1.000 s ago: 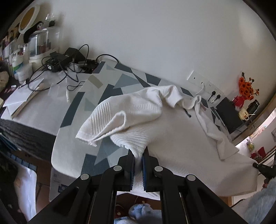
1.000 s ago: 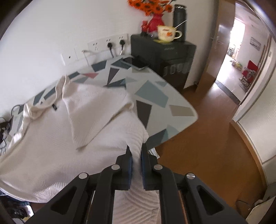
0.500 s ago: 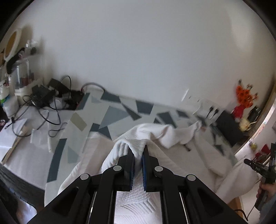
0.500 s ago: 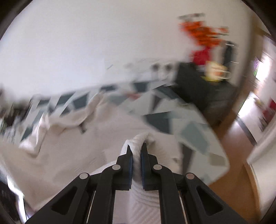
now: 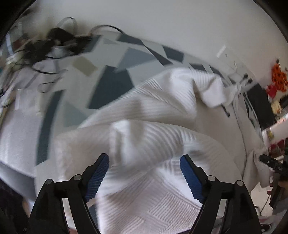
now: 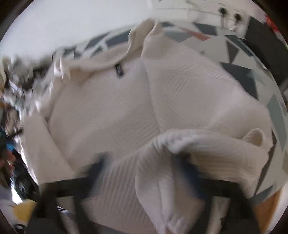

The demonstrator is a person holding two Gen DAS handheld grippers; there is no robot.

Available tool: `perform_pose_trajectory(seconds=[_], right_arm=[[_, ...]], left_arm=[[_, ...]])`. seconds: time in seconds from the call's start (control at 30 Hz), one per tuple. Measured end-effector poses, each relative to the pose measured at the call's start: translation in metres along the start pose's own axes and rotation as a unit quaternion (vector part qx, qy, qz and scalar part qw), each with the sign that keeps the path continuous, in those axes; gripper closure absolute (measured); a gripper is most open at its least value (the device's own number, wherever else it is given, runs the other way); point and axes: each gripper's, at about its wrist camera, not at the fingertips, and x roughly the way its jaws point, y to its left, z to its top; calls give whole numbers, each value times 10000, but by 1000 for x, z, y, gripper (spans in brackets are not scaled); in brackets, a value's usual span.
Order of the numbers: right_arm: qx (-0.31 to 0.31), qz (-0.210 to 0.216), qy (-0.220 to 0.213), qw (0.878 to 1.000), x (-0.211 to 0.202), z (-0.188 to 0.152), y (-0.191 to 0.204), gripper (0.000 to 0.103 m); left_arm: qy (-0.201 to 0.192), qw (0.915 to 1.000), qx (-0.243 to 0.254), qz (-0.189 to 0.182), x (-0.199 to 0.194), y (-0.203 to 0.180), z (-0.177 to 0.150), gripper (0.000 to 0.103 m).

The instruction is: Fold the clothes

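A white ribbed knit sweater lies spread on a table covered with a grey and navy triangle-pattern cloth. Its lower part is folded up over the body in loose ridges. My left gripper hangs open just above the folded fabric, with its blue pads wide apart and gripping nothing. In the blurred right wrist view, my right gripper also looks open. A thick fold of the sweater lies between its fingers. The black neck label shows near the collar. In the left wrist view a hand holds the right gripper at the sweater's right edge.
Black cables and adapters crowd the table's far left corner. Wall sockets sit behind the table. A black cabinet with orange flowers stands at the right end. Wooden floor shows past the table edge.
Both grippers carried the sweater's hem up over its body, then went from shut on the fabric to open. The released fold now rests on the sweater.
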Motion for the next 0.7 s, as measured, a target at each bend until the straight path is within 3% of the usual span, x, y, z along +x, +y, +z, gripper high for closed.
perform_pose_trajectory(seconds=[0.13, 0.3, 0.37, 0.43, 0.53, 0.63, 0.7], right_arm=[[48, -168, -815, 9965, -50, 21, -10, 0], [77, -322, -1613, 9863, -90, 61, -19, 0], [88, -383, -1930, 9804, -106, 77, -23, 0], [99, -444, -2244, 9734, -122, 92, -27, 0], [-249, -522, -1559, 9861, -74, 87, -23, 0], [-608, -596, -821, 9930, -24, 81, -20, 7], [-846, -643, -325, 9938, 10, 77, -17, 25]], left_arm=[[-641, 9974, -307, 91, -55, 8, 2, 19], [-1645, 9859, -303, 68, -119, -13, 29, 19], [-1769, 9842, -85, 36, -119, -31, 41, 18], [-1639, 9863, 202, 59, -101, -53, 51, 18], [-1064, 9929, 523, -97, -52, -83, 52, 18], [-433, 9953, 837, -223, -3, -111, 40, 18], [-125, 9948, 995, -197, 21, -126, 30, 18]])
